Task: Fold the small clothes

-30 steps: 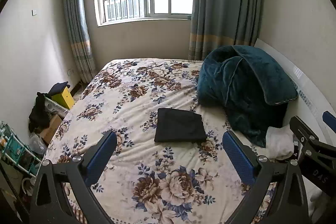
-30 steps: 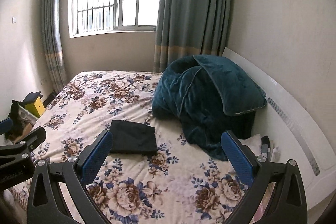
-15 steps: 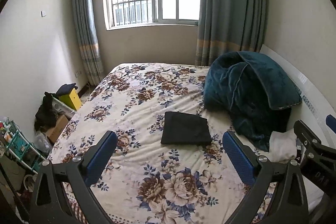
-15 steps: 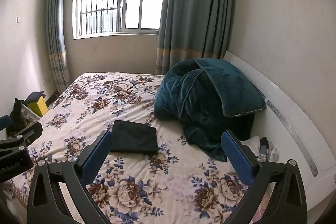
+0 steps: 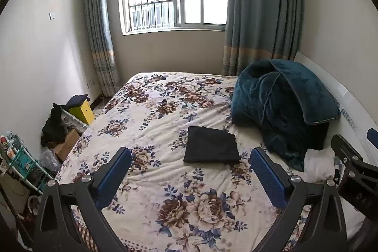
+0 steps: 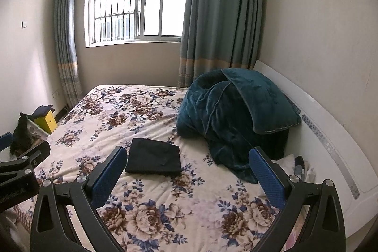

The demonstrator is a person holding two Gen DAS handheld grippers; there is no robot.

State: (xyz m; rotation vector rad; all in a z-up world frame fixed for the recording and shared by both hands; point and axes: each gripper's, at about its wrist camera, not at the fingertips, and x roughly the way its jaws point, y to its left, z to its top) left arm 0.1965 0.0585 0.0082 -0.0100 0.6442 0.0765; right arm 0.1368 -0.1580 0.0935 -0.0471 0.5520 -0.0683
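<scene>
We see the black garment (image 5: pixel 211 148) lying as a flat, neat rectangle with crisp edges, about mid-bed and toward the headboard side of the floral bedsheet (image 5: pixel 165 181); we judge this piece's folding done, with little left beyond finding another item. The cloth looks matte and soft. Just beside it slumps a plush teal blanket (image 5: pixel 278 105). Our left gripper (image 5: pixel 189 171) and right gripper (image 6: pixel 187 170) hover with jaws spread wide, grasping nothing.
</scene>
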